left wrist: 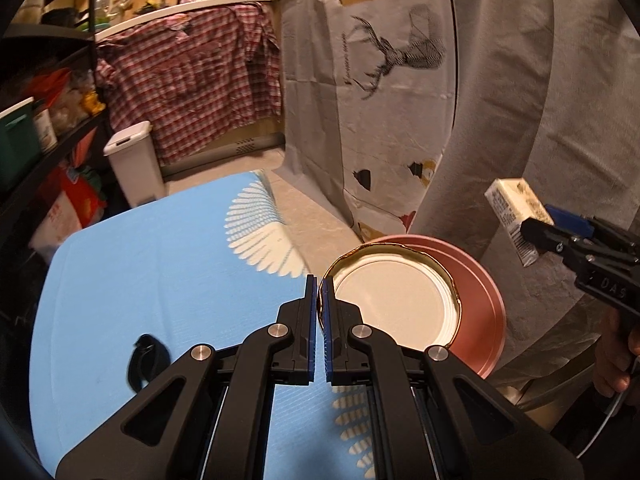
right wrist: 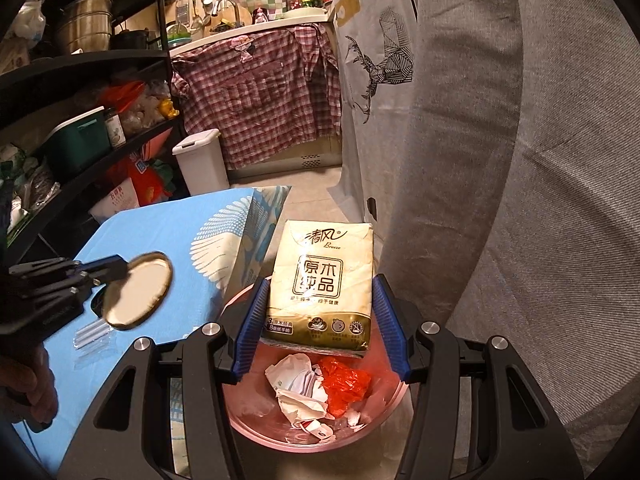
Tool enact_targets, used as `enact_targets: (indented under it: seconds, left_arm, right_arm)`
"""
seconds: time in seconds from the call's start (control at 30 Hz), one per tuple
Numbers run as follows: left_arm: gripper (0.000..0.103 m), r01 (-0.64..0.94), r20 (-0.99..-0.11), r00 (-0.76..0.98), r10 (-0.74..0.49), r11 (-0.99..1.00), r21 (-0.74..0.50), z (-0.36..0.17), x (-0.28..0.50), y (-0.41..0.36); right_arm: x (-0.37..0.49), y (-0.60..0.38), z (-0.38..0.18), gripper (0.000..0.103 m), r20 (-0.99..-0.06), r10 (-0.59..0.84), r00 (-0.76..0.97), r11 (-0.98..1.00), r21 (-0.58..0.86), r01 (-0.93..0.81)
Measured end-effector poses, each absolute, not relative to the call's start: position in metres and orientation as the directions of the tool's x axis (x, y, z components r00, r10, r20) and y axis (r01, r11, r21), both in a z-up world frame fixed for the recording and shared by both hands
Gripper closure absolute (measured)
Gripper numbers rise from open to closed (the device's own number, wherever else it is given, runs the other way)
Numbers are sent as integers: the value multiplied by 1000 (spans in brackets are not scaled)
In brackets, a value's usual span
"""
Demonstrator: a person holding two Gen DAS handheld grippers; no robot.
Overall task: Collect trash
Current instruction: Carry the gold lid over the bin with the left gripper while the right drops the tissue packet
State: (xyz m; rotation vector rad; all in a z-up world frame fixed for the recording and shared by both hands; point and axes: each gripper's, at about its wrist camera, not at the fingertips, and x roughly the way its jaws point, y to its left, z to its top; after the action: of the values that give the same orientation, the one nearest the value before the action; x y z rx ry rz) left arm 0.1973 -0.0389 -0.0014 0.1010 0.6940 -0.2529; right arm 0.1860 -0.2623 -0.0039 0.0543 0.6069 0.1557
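- Between the right gripper's (right wrist: 320, 312) jaws sits one tissue pack (right wrist: 324, 284), clamped by its sides, directly above the pink bin (right wrist: 240, 404).
- Below those jaws, the bin holds one red wrapper (right wrist: 344, 384) and crumpled white paper (right wrist: 296, 384).
- Left gripper (left wrist: 320, 300) jaws are pinched on one gold-rimmed lid (left wrist: 394, 308), over the blue counter's (left wrist: 160, 264) edge.
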Motion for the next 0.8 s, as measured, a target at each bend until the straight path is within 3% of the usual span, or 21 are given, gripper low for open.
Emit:
enact_targets:
  seconds: [0.47, 0.67, 0.73, 0.8]
  left_arm:
    - [100, 295, -680, 704, -203, 955, 19, -34, 235, -69]
    - [99, 326, -693, 674, -256, 945, -32, -40, 248, -74]
    - [97, 345, -697, 660, -280, 937, -49, -40, 249, -76]
    - [88, 351, -695, 661, -283, 935, -48, -40, 248, -77]
  right_arm:
    - [199, -270, -16, 50, -592, 147, 792, 989, 103, -107]
    - [205, -269, -21, 48, -606, 154, 781, 988, 101, -116]
    - [207, -267, -24, 48, -614, 159, 773, 987, 101, -123]
    - [209, -264, -26, 44, -624, 160, 765, 987, 93, -130]
